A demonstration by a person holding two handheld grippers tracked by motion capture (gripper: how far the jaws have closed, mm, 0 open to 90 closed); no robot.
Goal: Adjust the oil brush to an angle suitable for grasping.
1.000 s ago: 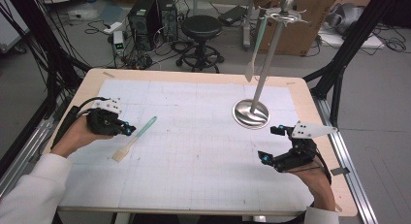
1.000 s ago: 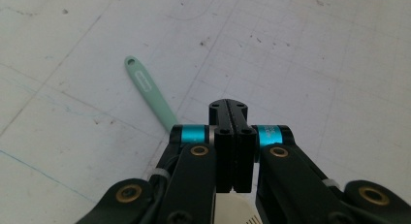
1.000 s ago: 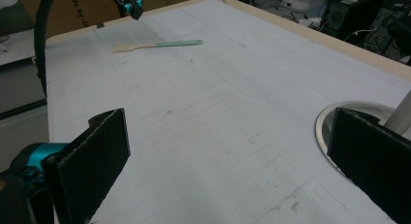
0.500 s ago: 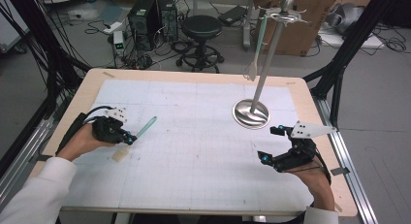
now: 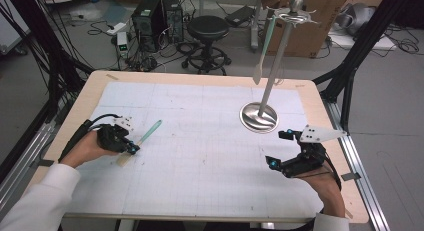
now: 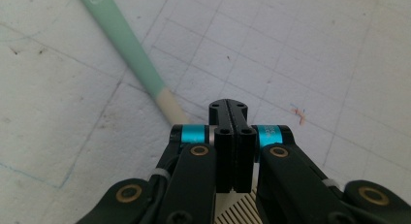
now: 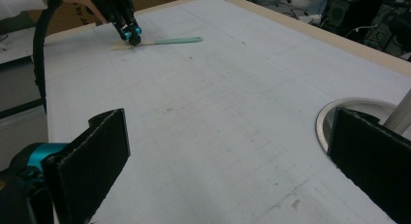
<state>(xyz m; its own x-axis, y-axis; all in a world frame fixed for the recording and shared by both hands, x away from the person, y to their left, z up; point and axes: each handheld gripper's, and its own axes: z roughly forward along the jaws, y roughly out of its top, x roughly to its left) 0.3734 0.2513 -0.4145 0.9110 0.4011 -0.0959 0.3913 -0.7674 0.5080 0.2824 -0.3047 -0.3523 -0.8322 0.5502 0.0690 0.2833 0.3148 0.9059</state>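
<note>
A: Left gripper [image 5: 131, 148], high view: I have it low at the left of the mat [image 5: 210, 156], tips down over the spatula [image 5: 141, 141]. In its own view the jaws are pressed flat together with nothing between them; the spatula's slotted cream blade lies under the jaws, its green handle running up and to the left.

B: And the spatula itself?

A: It lies flat on the mat, blade toward me, handle pointing away and to the right. Whether the closed tips touch it I cannot tell.

B: Right gripper [image 5: 280, 150]?

A: I hold it above the right of the mat, jaws spread wide and empty, near the round base of the stand [image 5: 259, 117]. A second spatula [image 5: 263, 49] hangs from the stand's top.
</note>
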